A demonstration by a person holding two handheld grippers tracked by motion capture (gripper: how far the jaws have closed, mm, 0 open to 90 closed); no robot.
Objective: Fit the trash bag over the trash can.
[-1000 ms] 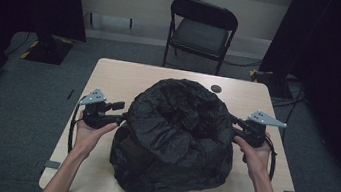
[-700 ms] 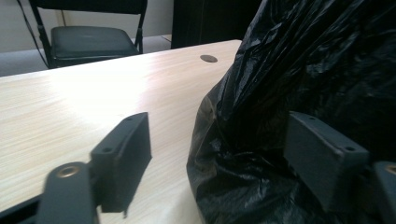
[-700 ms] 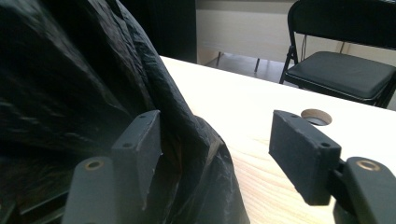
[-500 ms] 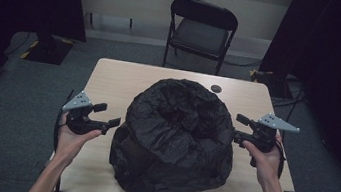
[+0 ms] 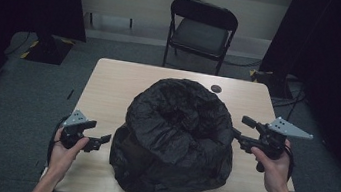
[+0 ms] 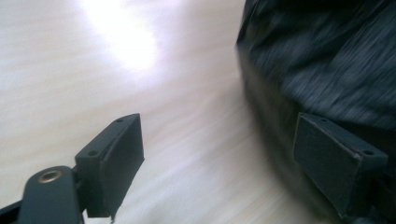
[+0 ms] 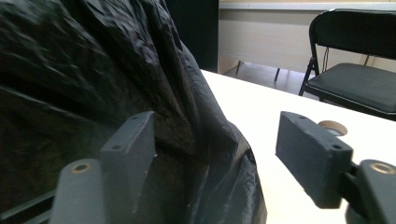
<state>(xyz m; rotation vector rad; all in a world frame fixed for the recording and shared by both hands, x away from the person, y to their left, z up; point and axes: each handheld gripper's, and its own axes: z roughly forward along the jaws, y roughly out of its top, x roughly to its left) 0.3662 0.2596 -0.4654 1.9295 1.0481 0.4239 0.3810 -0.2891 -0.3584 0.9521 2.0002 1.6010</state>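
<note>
A big crumpled black plastic bag (image 5: 174, 142) sits heaped on the middle of the light wooden table (image 5: 115, 80), its mouth rolled open at the top. My left gripper (image 5: 104, 140) is at the table's front left, open and empty, a short way off the bag's left side. In the left gripper view the bag (image 6: 327, 60) lies just past the right jaw. My right gripper (image 5: 240, 131) hovers at the bag's right flank, open, its jaw tips close to the plastic. The right gripper view has the bag (image 7: 93, 84) behind the left jaw and bare table between the jaws.
A black folding chair (image 5: 200, 32) stands beyond the table's far edge. A small dark round disc (image 5: 216, 88) lies on the table behind the bag, and the disc (image 7: 332, 127) is also seen past my right jaw. Dark curtains flank both sides.
Both grippers have let go of the bag and pulled outward. The left hand moved back toward the table's front left corner; the right drew away slightly and lifted.
</note>
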